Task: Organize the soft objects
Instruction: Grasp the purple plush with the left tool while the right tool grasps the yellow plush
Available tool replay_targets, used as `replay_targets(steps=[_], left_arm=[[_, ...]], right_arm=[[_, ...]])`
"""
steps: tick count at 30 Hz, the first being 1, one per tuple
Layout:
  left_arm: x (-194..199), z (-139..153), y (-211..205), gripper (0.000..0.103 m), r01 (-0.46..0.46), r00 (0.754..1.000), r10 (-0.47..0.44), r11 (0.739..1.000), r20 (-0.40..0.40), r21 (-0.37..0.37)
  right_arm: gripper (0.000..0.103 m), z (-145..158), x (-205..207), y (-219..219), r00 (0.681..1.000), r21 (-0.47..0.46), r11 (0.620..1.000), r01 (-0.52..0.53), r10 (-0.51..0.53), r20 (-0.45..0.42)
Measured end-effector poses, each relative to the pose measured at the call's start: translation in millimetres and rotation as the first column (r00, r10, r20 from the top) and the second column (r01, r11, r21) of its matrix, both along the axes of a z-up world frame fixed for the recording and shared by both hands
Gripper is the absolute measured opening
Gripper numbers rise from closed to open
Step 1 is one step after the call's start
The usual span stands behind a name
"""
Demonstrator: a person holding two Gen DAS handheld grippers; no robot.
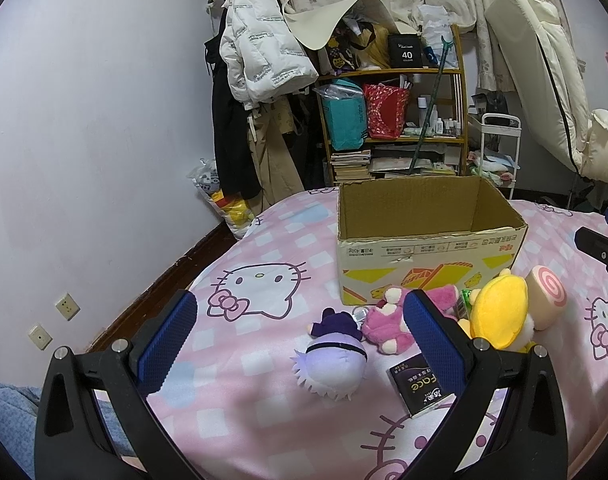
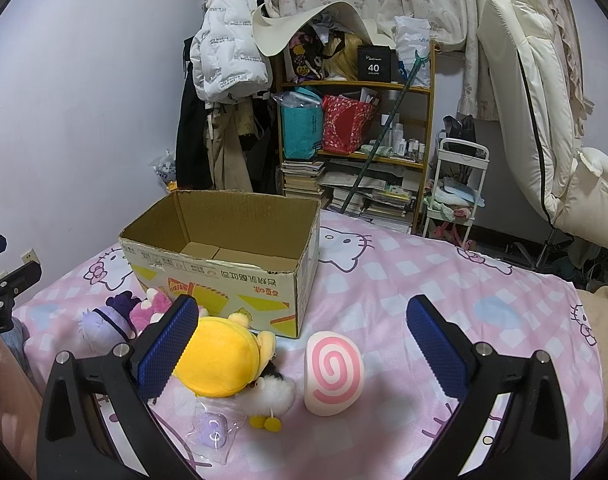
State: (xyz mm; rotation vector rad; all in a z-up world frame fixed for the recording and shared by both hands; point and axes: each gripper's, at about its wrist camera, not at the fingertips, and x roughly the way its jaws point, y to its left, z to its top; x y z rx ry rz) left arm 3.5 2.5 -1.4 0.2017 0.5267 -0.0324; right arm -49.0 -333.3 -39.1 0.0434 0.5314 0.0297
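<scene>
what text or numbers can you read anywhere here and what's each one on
"40": white number on the black box on the top shelf; the small line under it is too small to read.
"Face": on the dark packet lying on the bedspread, seen upside down; its other characters are too blurred.
Cardboard box: upside-down Chinese print, not legible.
White jacket: repeated lettering, too small to read.

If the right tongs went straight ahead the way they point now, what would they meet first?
Most likely the pink swirl roll plush, which lies low between the open right tongs, slightly left of centre. If they pass above it, the cardboard box corner comes next. Depth is hard to judge in this fisheye view.
</scene>
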Motion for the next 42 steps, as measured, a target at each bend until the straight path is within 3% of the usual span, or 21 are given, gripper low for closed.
replay_targets(steps=[8, 16, 25, 36, 42], left_arm=[[17, 1, -2, 0.101, 0.006, 0.998, -0.007, 1.000, -0.062, -0.014], [36, -3, -12, 0.101, 0.020, 0.995, -0.015, 0.999, -0.103, 0.040], [68, -9, -12, 0.101, 0.007, 0.982, -0.001, 1.000, -0.186, 0.031], [103, -34, -11, 0.101, -0.001, 0.950, 0.006, 1.000, -0.314, 0.014], [114, -54, -15, 0.101, 0.040, 0.914, -0.032, 0.999, -0.404, 0.011]], right_arm=[[0.103, -12, 4, 1, 1.000, 0.013, 1.000, -0.004, 0.004, -0.010], [0.103, -14, 15, 4, 1.000, 0.007, 1.000, -0.018, 0.018, -0.025], [0.103, -17, 31, 20, 0.994, -0.018, 0.995, -0.099, 0.098, -0.055], [0.103, -32, 59, 41, 0.977, 0.001, 0.984, -0.176, 0.174, -0.120], [0.103, -47, 72, 52, 0.965, 0.012, 0.979, -0.204, 0.203, -0.165]])
